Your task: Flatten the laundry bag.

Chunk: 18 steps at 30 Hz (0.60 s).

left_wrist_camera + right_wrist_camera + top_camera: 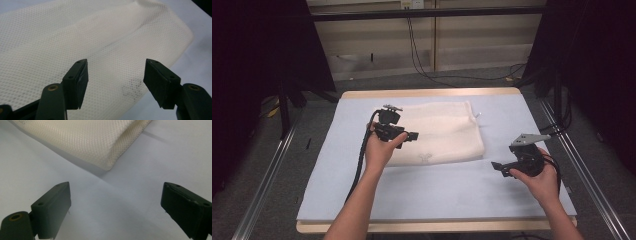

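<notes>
Now one mesh bag (439, 132), two open tongs (414, 135) (495, 166).

A cream mesh bag (442, 132) with a fine net weave and a faint grey mark is lying on a pale blue cloth (437, 190). The cloth is covering a light wood table (432, 93), and both grippers (409, 135) (498, 167) are showing black
</notes>
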### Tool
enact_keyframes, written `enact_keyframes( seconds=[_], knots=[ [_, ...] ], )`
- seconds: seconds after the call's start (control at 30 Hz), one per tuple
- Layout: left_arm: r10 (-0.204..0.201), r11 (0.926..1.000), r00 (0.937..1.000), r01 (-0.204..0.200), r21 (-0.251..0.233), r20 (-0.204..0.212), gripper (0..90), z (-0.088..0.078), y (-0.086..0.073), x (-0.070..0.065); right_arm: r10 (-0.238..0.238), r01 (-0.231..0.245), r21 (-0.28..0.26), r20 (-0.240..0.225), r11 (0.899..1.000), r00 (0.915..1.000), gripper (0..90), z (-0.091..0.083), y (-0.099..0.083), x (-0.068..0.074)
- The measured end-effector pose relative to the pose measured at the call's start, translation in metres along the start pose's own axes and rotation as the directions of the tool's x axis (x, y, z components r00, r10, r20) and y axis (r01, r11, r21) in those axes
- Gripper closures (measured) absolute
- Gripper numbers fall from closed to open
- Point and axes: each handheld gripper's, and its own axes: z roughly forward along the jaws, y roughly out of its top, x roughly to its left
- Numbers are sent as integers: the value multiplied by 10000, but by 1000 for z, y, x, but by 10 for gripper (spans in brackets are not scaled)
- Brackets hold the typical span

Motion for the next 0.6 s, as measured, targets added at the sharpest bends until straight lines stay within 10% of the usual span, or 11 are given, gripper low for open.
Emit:
enact_keyframes(
  seconds=[0.6],
  knots=[
    [-250,9985,9887,176,-510,-1479,327,-24,-23,56,4,-4,89,-22,10000,10000,88,2,-1,3]
  ],
)
